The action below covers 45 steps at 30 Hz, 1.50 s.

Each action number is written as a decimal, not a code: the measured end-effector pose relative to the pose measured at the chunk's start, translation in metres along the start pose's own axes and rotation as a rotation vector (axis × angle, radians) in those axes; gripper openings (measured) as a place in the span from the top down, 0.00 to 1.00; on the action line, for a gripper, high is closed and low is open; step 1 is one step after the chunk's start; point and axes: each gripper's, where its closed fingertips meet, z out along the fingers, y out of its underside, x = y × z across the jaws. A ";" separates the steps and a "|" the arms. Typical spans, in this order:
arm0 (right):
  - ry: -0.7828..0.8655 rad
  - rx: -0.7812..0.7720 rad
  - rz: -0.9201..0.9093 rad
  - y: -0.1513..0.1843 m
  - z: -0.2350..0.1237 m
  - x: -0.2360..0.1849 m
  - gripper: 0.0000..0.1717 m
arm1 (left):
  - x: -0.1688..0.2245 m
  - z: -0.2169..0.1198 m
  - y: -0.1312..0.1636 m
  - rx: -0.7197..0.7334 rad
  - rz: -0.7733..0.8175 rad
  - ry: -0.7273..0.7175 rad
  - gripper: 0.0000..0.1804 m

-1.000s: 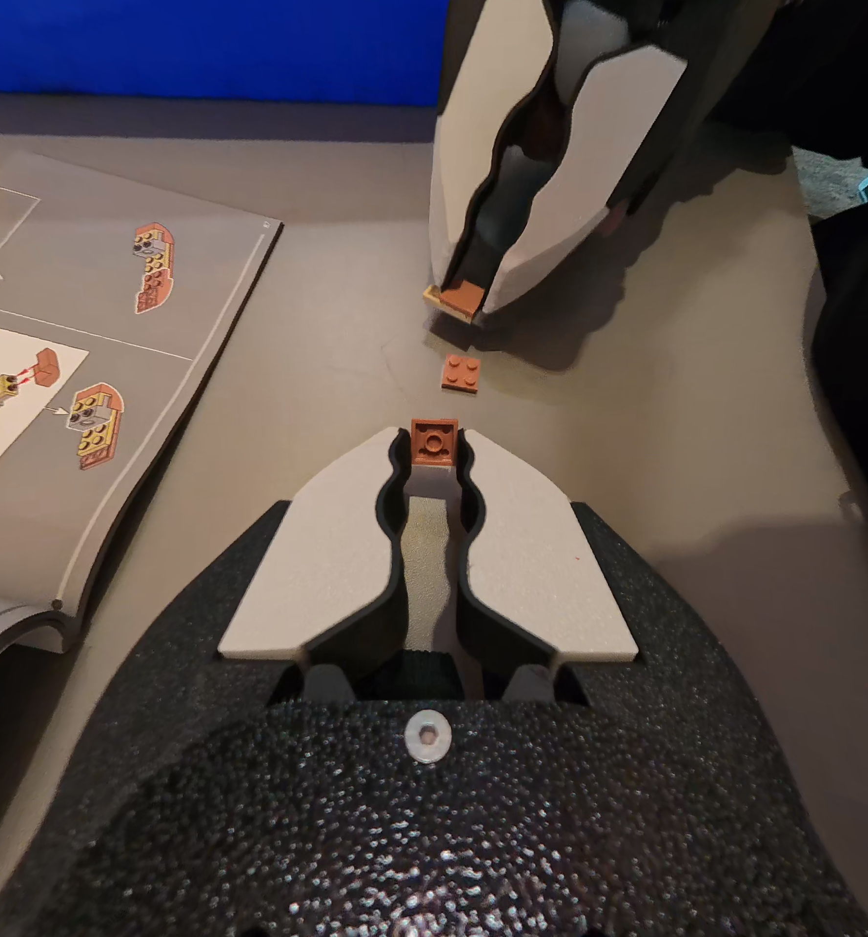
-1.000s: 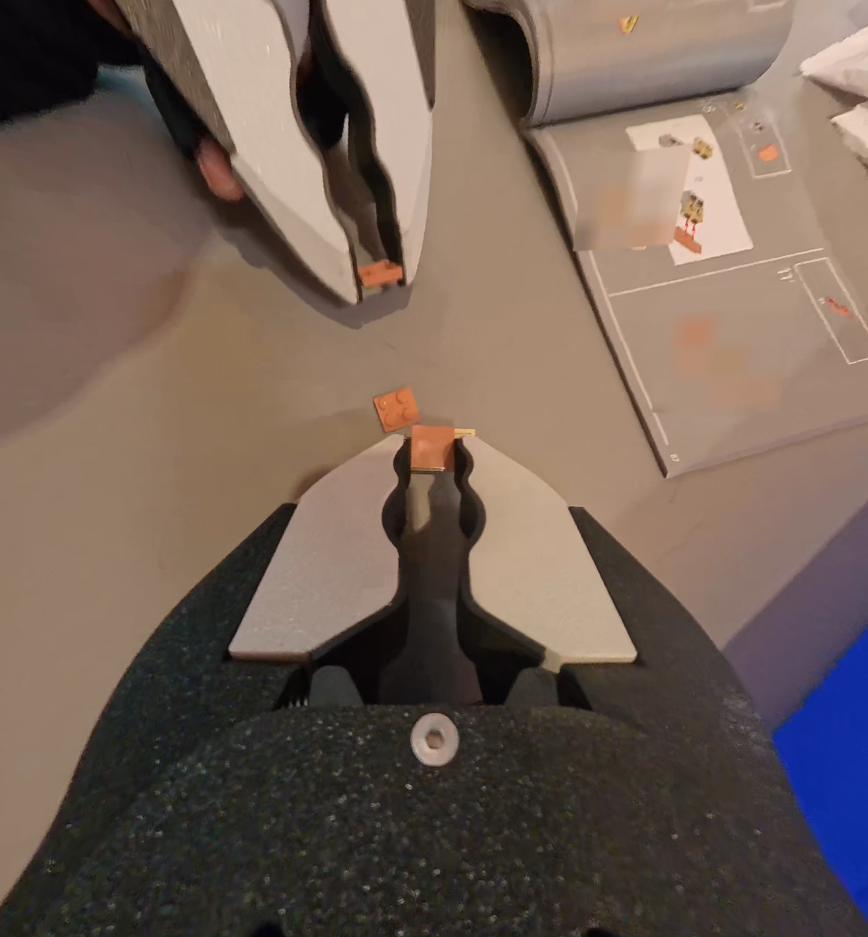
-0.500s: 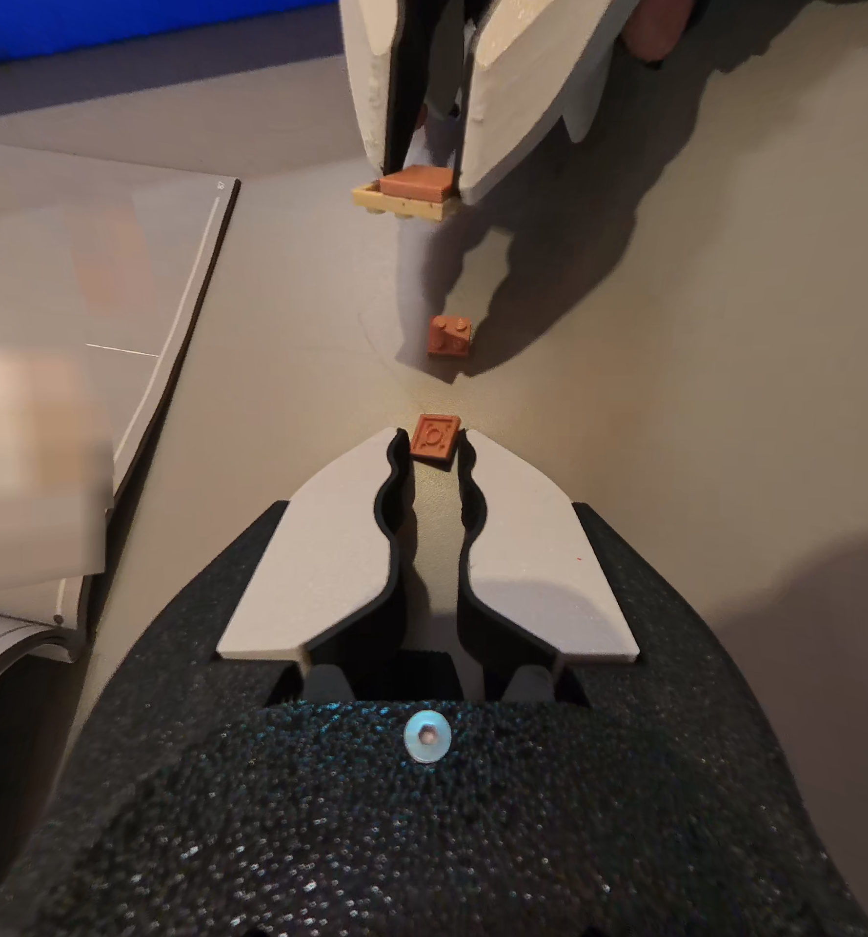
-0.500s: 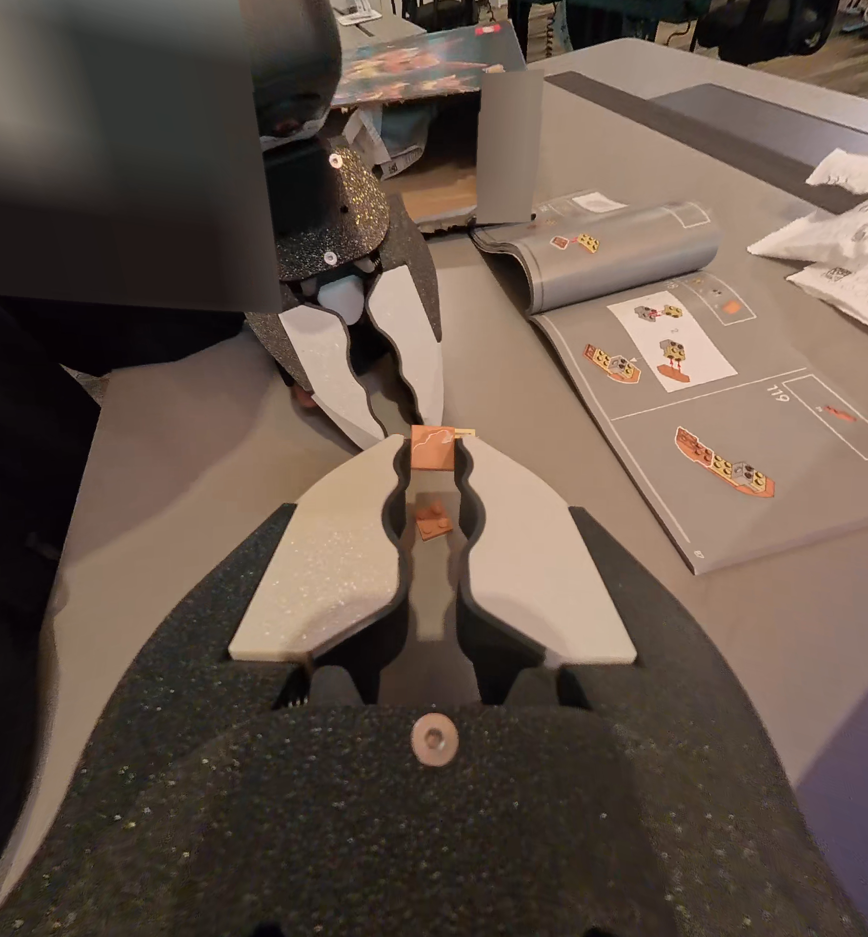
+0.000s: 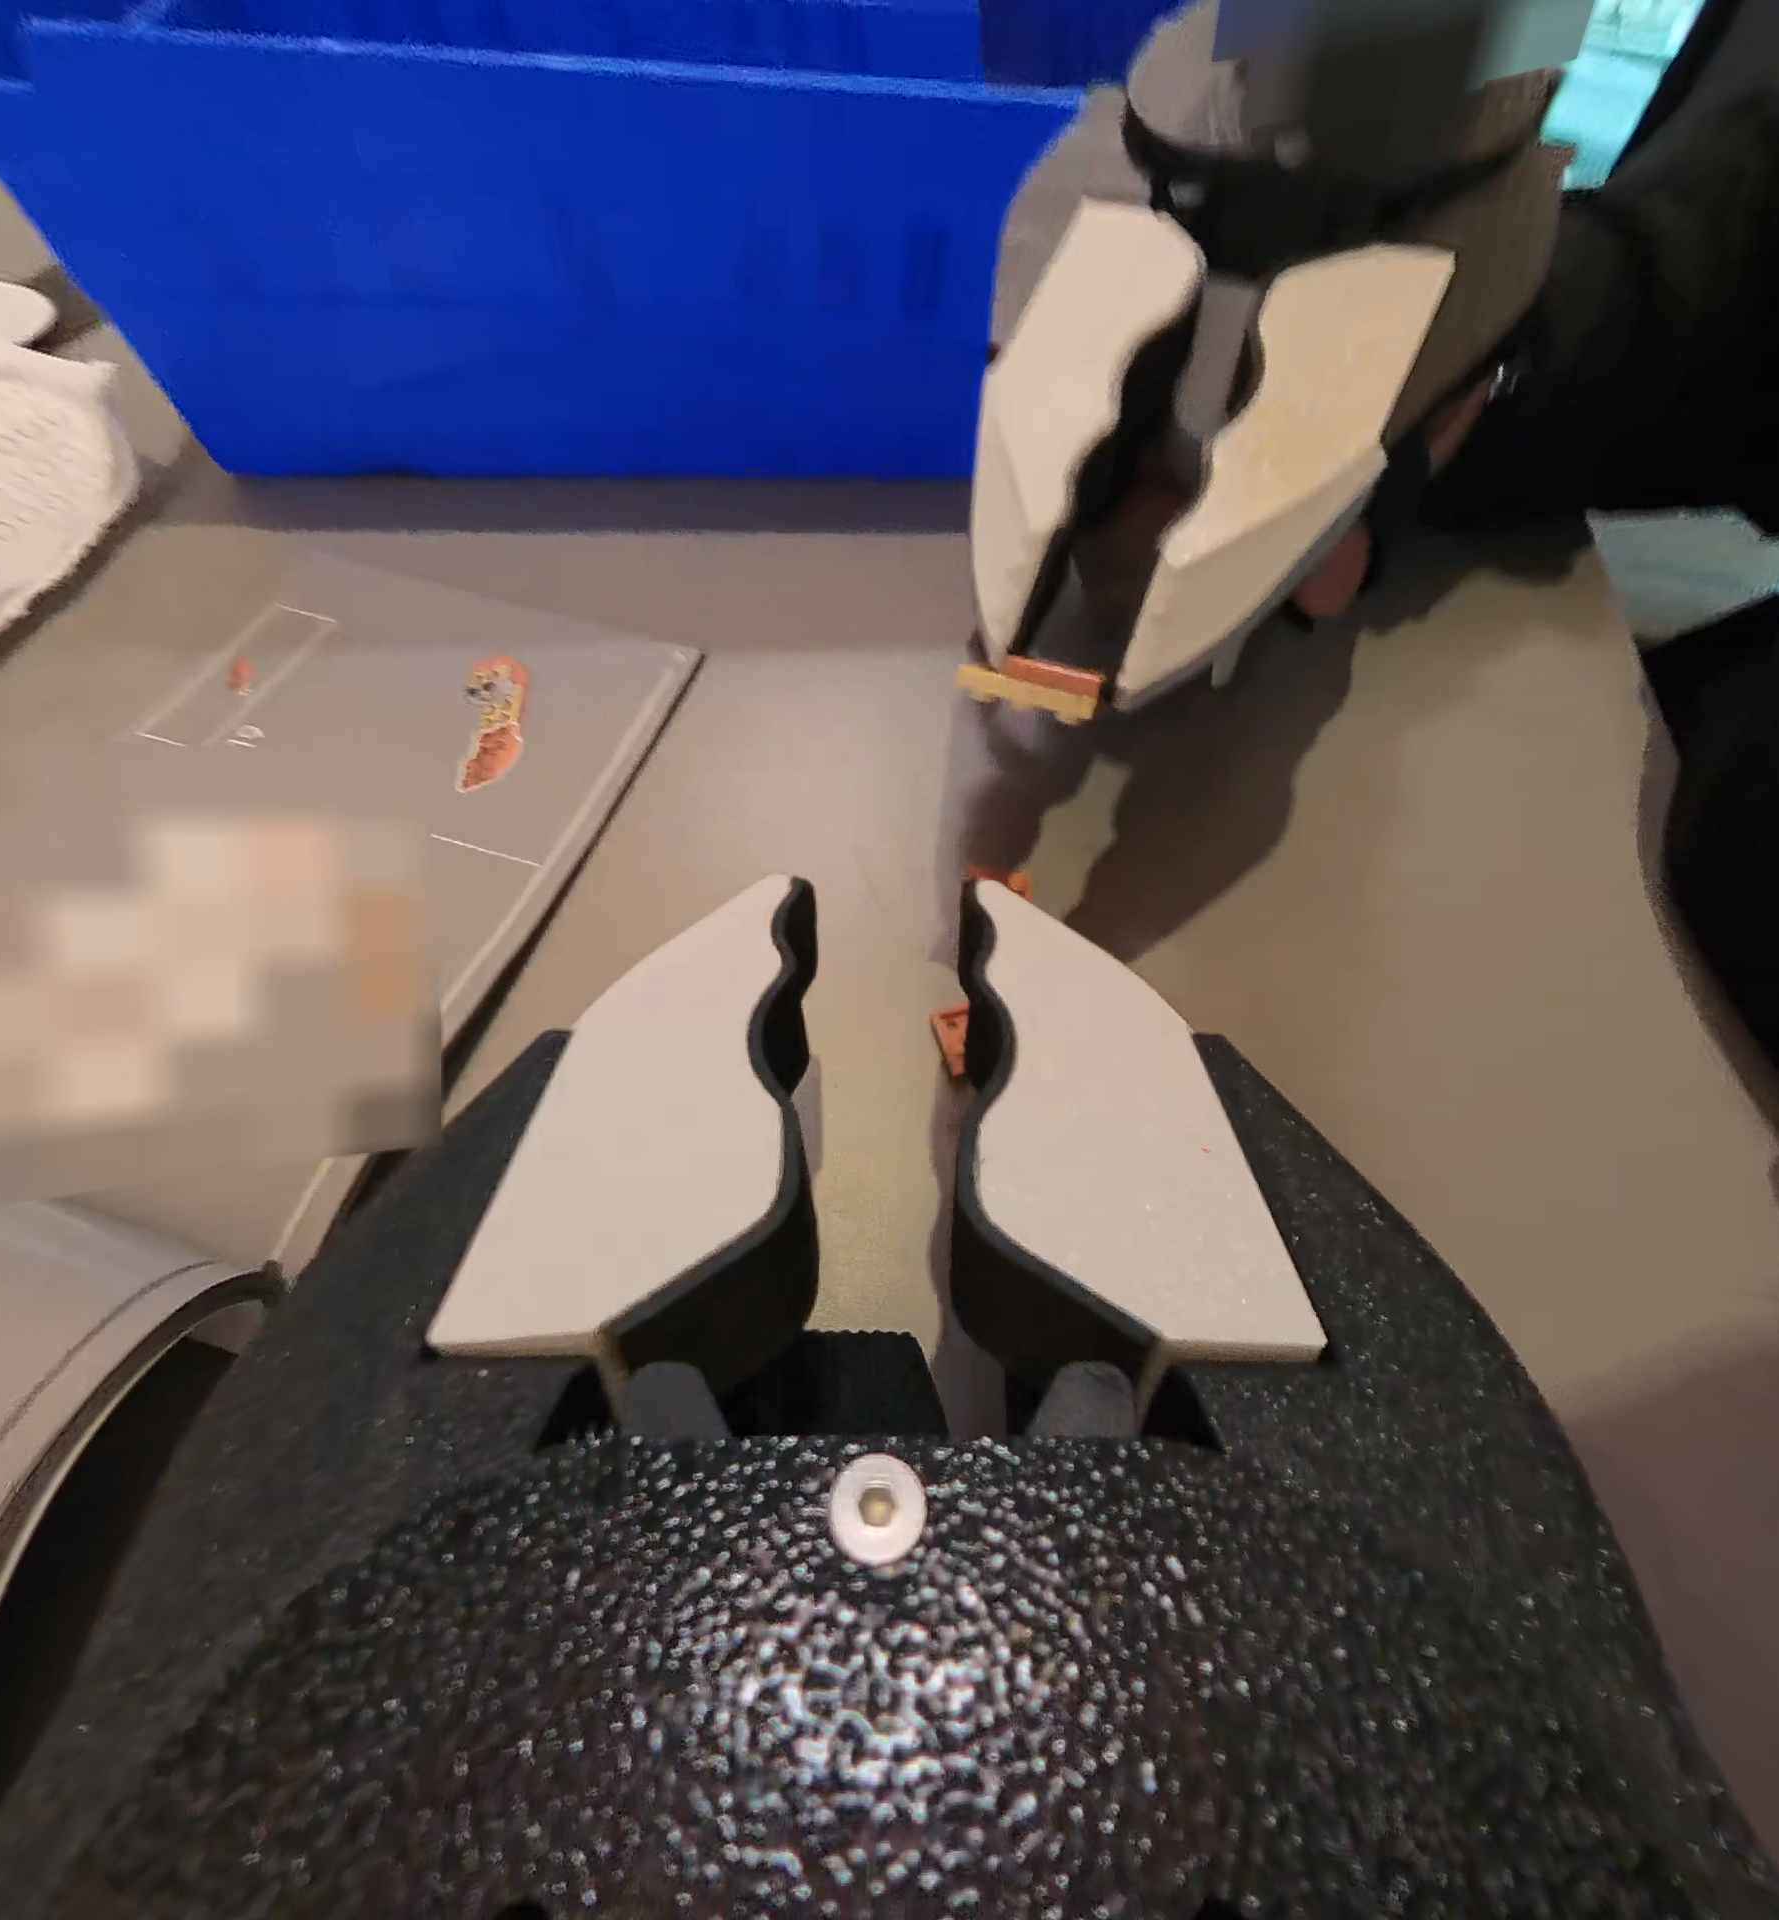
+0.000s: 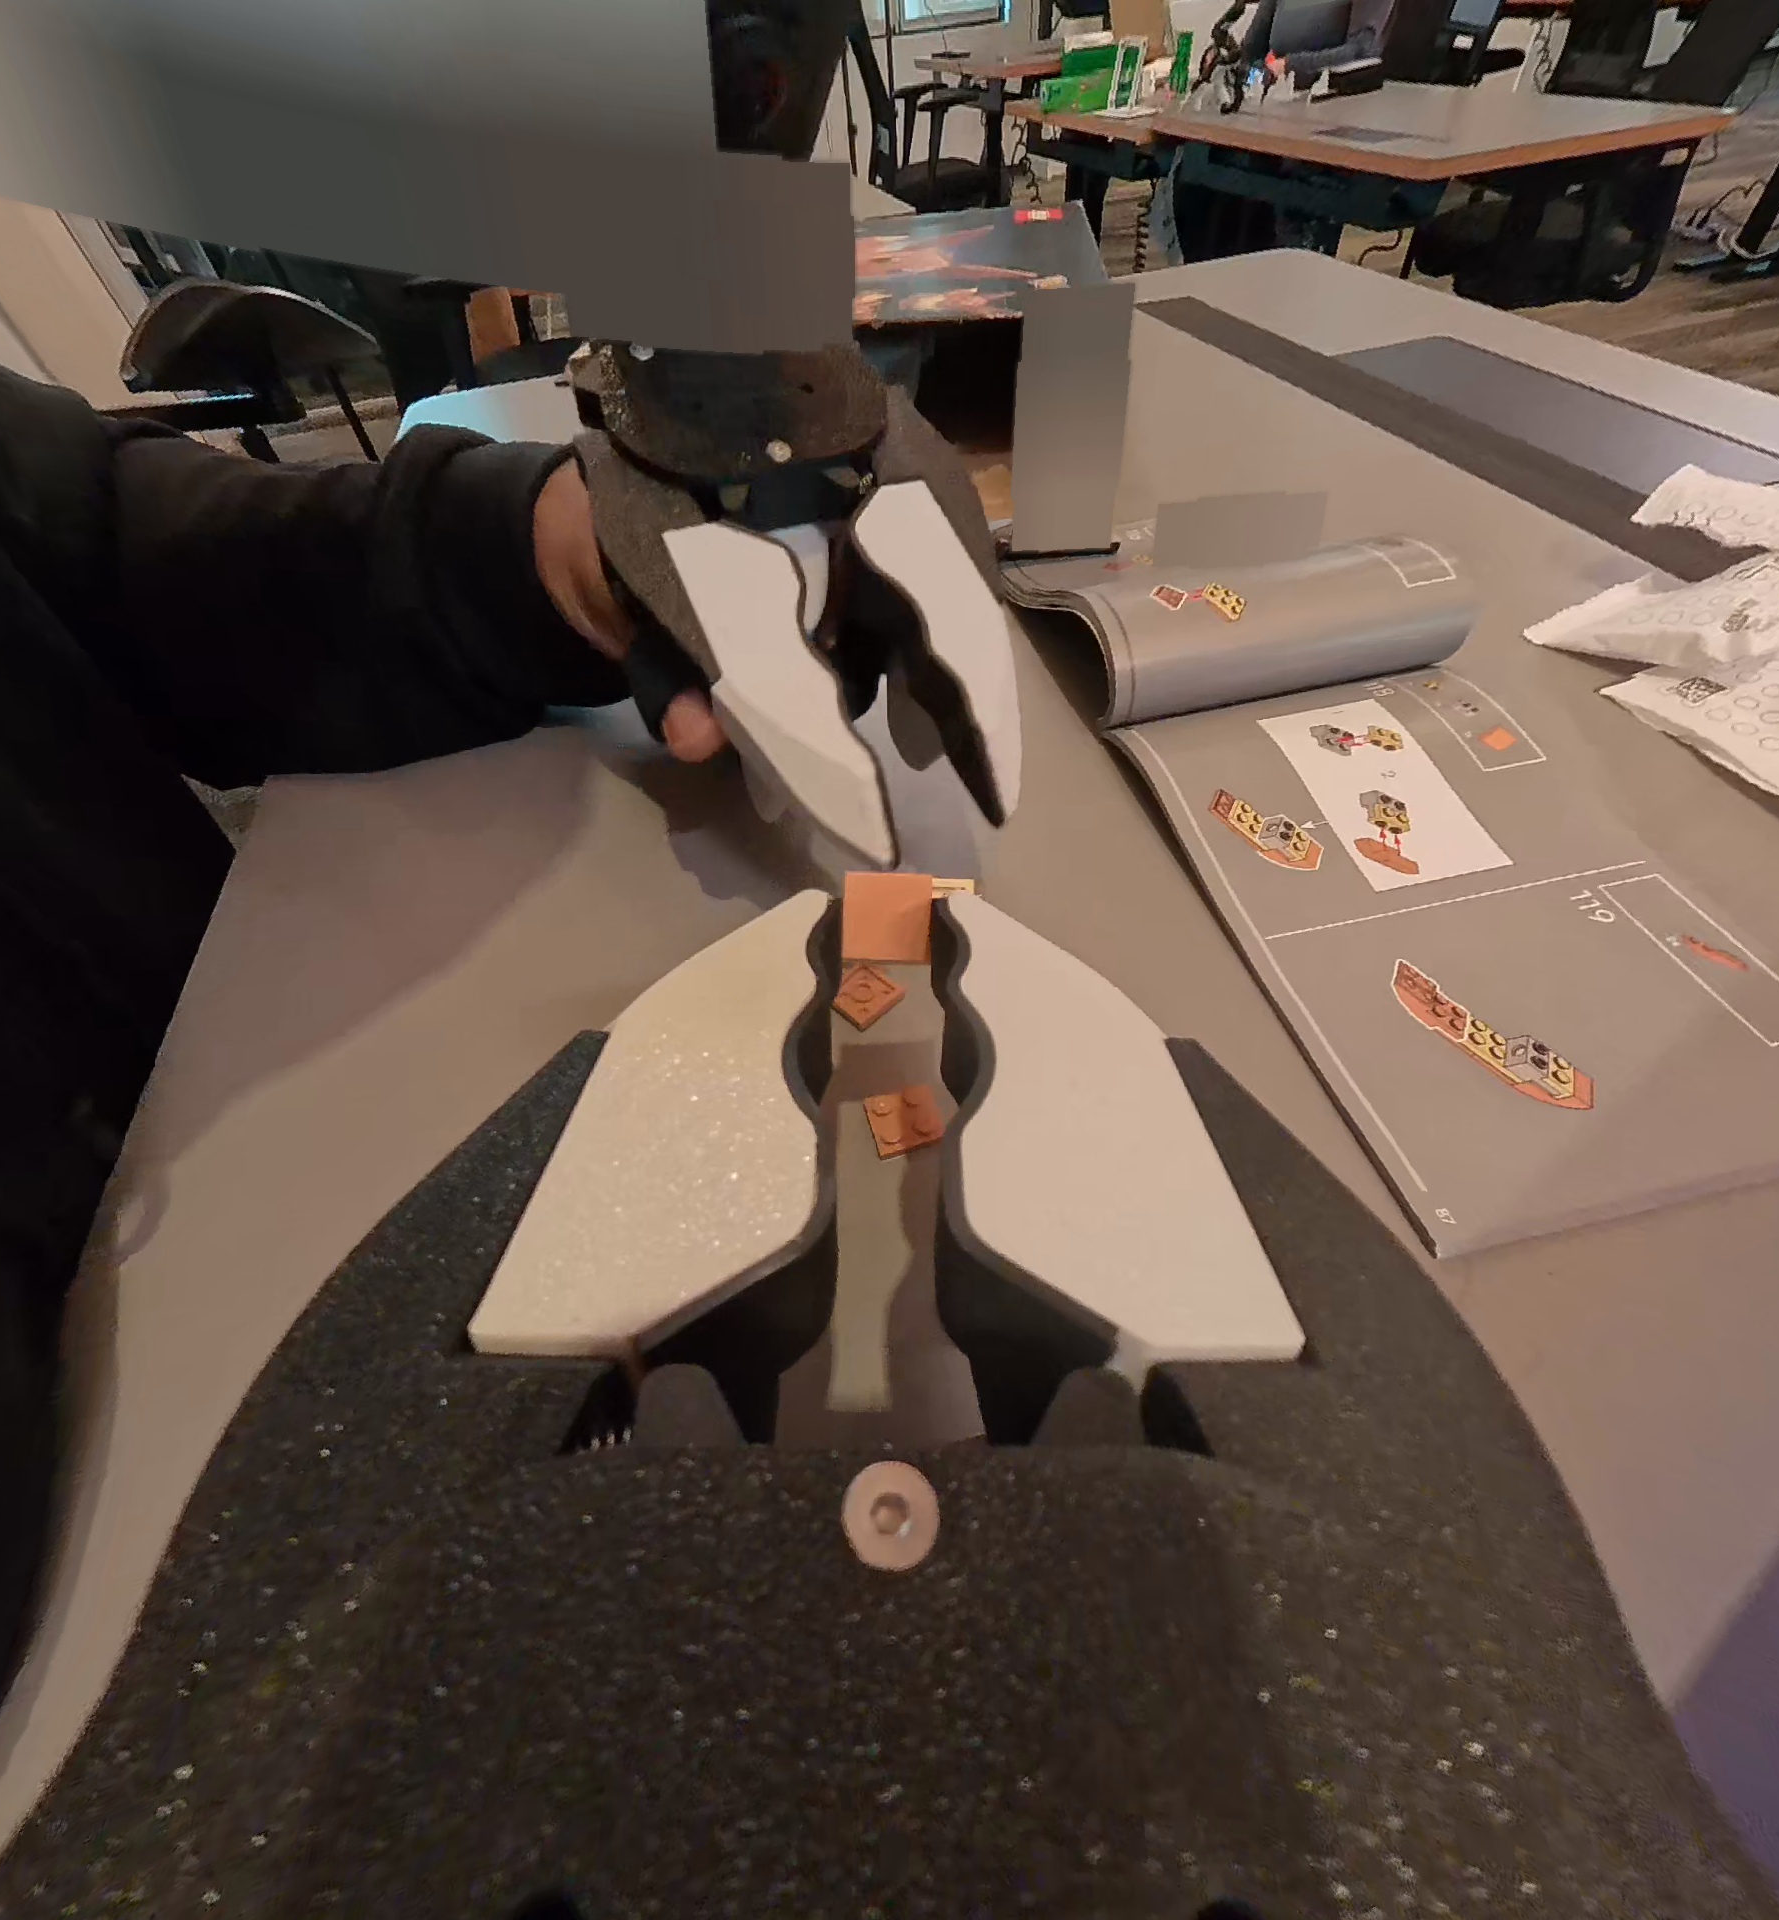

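Jaws of the left gripper [image 5: 885, 904] now stand parted and empty; the brown plate [image 6: 867, 994] they pinched a moment ago lies underside-up on the bench [image 6: 449, 987], near a studded plate [image 6: 904, 1122]. Right gripper [image 6: 887, 914] keeps its narrow clamp on a brown-and-tan brick stack [image 6: 890, 914]. Booklet [image 6: 1487, 935] lies open alongside.

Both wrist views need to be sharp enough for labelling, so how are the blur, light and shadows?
Left wrist view: motion-smeared, the booklet and right gripper soft; a dark shadow falls under that gripper. Right wrist view: sharper, the two loose bricks crisp; warm dim light, wide-angle bending at the edges.
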 end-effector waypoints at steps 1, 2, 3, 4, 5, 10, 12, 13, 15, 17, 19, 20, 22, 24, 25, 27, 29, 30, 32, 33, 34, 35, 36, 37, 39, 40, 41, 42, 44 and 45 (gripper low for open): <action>0.001 0.003 -0.002 0.000 0.000 0.000 0.91 | -0.004 -0.002 -0.002 0.019 -0.024 -0.010 0.86; 0.001 0.005 -0.001 0.000 0.000 0.001 0.91 | -0.007 -0.003 -0.003 0.028 -0.046 -0.014 0.86; 0.000 0.006 0.004 0.001 0.000 0.002 0.91 | -0.008 -0.004 -0.003 0.031 -0.064 -0.014 0.86; -0.003 0.007 0.010 0.001 0.000 0.003 0.91 | -0.010 -0.004 -0.002 0.028 -0.077 -0.017 0.86; -0.003 0.009 0.017 0.002 -0.001 0.004 0.91 | -0.011 -0.004 -0.001 0.020 -0.087 -0.023 0.86; -0.012 0.035 0.052 0.000 -0.003 0.009 0.91 | -0.016 -0.004 0.001 0.010 -0.106 -0.044 0.86; -0.020 0.037 0.068 0.000 -0.003 0.010 0.91 | -0.018 -0.005 0.001 0.018 -0.119 -0.048 0.87; -0.021 0.040 0.074 -0.001 -0.003 0.011 0.91 | -0.018 -0.006 0.000 0.022 -0.129 -0.047 0.87; -0.021 0.043 0.080 -0.001 -0.004 0.012 0.91 | -0.020 -0.007 -0.001 0.035 -0.147 -0.045 0.87; -0.025 0.043 0.081 -0.001 -0.004 0.013 0.91 | -0.022 -0.008 -0.002 0.048 -0.167 -0.041 0.87; -0.033 0.042 0.087 -0.001 -0.004 0.013 0.91 | -0.023 -0.009 -0.003 0.057 -0.186 -0.033 0.87; -0.032 0.043 0.090 -0.001 -0.004 0.013 0.91 | -0.024 -0.010 -0.003 0.061 -0.194 -0.030 0.87; -0.034 0.044 0.093 -0.001 -0.004 0.013 0.91 | -0.025 -0.010 -0.003 0.065 -0.210 -0.022 0.87; -0.036 0.041 0.101 -0.001 -0.004 0.014 0.91 | -0.026 -0.011 -0.003 0.064 -0.234 -0.012 0.88; -0.036 0.041 0.106 -0.001 -0.004 0.014 0.91 | -0.026 -0.011 -0.002 0.063 -0.251 -0.005 0.88; -0.037 0.044 0.116 -0.001 -0.004 0.015 0.91 | -0.028 -0.011 -0.002 0.068 -0.280 0.006 0.88; -0.040 0.047 0.117 -0.001 -0.004 0.015 0.91 | -0.029 -0.012 -0.003 0.079 -0.299 0.013 0.89; -0.041 0.048 0.114 -0.001 -0.004 0.015 0.91 | -0.029 -0.013 -0.003 0.084 -0.308 0.015 0.90; -0.044 0.047 0.110 -0.001 -0.005 0.014 0.91 | -0.030 -0.013 -0.003 0.086 -0.320 0.017 0.90; -0.045 0.047 0.108 -0.001 -0.005 0.014 0.91 | -0.030 -0.013 -0.003 0.086 -0.321 0.016 0.90; -0.046 0.048 0.108 -0.001 -0.005 0.014 0.91 | -0.030 -0.013 -0.003 0.086 -0.321 0.016 0.90; -0.047 0.048 0.108 -0.001 -0.005 0.013 0.91 | -0.030 -0.013 -0.003 0.085 -0.320 0.015 0.90; -0.046 0.050 0.109 -0.001 -0.005 0.014 0.91 | -0.030 -0.013 -0.002 0.083 -0.318 0.015 0.90; -0.046 0.052 0.110 -0.002 -0.006 0.014 0.91 | -0.030 -0.013 -0.002 0.082 -0.317 0.014 0.90; -0.047 0.048 0.110 -0.001 -0.006 0.014 0.91 | -0.030 -0.013 -0.002 0.081 -0.313 0.013 0.90; -0.047 0.048 0.110 -0.001 -0.006 0.014 0.91 | -0.030 -0.013 -0.002 0.080 -0.312 0.013 0.90; -0.047 0.047 0.110 -0.001 -0.006 0.013 0.91 | -0.029 -0.013 -0.002 0.078 -0.313 0.014 0.90; -0.048 0.047 0.111 -0.001 -0.006 0.014 0.91 | -0.029 -0.013 -0.002 0.077 -0.315 0.014 0.90; -0.048 0.047 0.113 -0.001 -0.006 0.014 0.91 | -0.029 -0.013 -0.002 0.078 -0.314 0.013 0.90; -0.048 0.048 0.114 -0.001 -0.006 0.014 0.91 | -0.029 -0.013 -0.002 0.078 -0.313 0.013 0.90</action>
